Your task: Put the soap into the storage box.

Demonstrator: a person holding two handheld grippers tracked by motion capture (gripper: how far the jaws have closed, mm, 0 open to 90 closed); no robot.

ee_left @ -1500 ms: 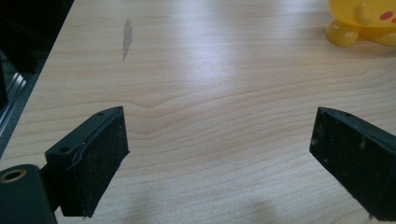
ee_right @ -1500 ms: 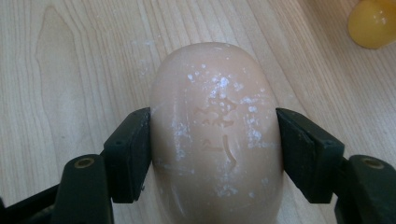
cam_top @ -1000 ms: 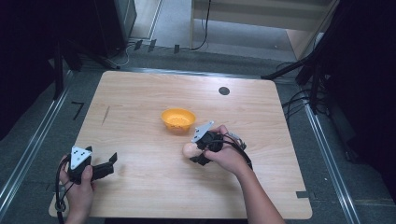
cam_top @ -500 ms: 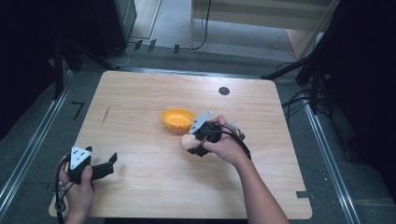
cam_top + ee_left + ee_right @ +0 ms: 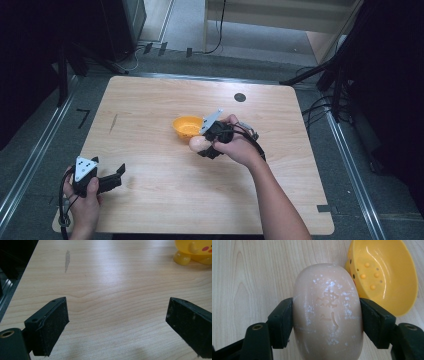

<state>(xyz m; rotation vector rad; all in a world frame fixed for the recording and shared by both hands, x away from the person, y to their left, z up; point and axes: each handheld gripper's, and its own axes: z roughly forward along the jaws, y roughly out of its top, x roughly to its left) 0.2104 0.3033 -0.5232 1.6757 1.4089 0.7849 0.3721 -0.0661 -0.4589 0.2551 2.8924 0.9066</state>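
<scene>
– Near mid-table, just beside the dish (image 5: 186,127): soap (image 5: 198,144), pinched in the right gripper (image 5: 202,146). Lifted or resting?
– Cannot tell from above. Looks held just off the table (image 5: 150,205), close by the dish rim.
– Why gripped across the narrow width?
– Probably for a sure hold. Fingers (image 5: 280,322) pressed flat on both long sides, closed down to the bar's width, stamped face up toward the camera. Sensible for a smooth, powdery bar.
– And the dish, why so near?
– Likely the goal. Hollow open and empty in the right gripper view, drain bumps plain inside. Short carry, then a release over the hollow.
– Left gripper (image 5: 114,179)?
– Parked at the near left corner, well apart from both soap and dish. Fingers (image 5: 50,322) spread wide, nothing between but bare wood; dish foot glimpsed far off at the top right of the left gripper view. Seems kept out of the way, ready to steady the dish if needed.
– Risk?
– Nudging the light dish with the bar on the way in. Better to come over the rim than against it.
</scene>
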